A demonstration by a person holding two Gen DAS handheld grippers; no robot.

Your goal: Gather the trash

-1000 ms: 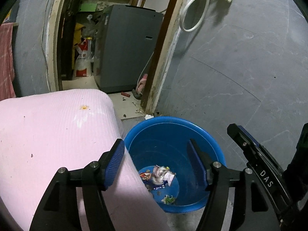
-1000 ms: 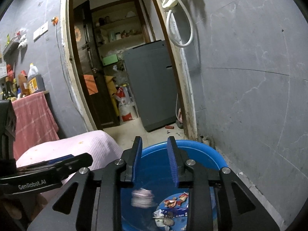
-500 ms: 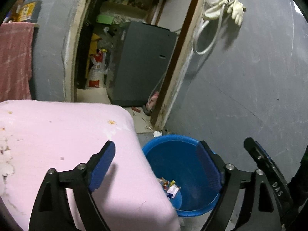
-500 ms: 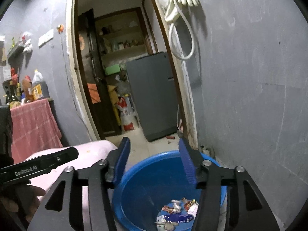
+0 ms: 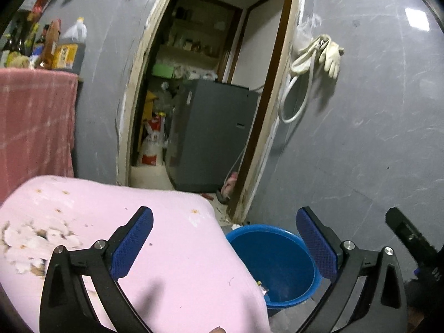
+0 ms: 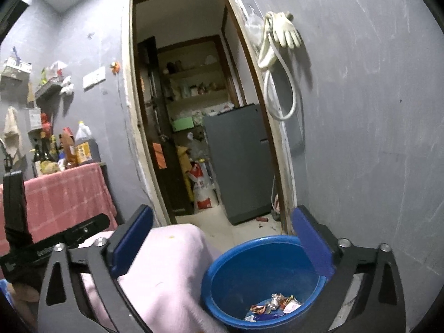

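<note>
A blue plastic bin (image 6: 230,255) stands on the floor by the grey wall, beside a pink-covered table (image 6: 172,266). Crumpled wrappers (image 6: 273,305) lie at its bottom. In the left wrist view the bin (image 5: 274,258) sits low right of the pink cover (image 5: 172,249), and pale scraps (image 5: 30,238) lie on the cover at far left. My left gripper (image 5: 224,244) is open and empty above the table's corner. My right gripper (image 6: 222,244) is open and empty above the bin's near side.
An open doorway (image 6: 194,111) leads to a storeroom with a grey fridge (image 6: 238,161). A hose and gloves (image 6: 280,44) hang on the wall. A red-clothed shelf (image 6: 63,191) with bottles stands at left.
My right gripper has opened wide after a scrap dropped into the bin. Both grippers have lifted and pulled back, so the bin sits lower and smaller in both views.
</note>
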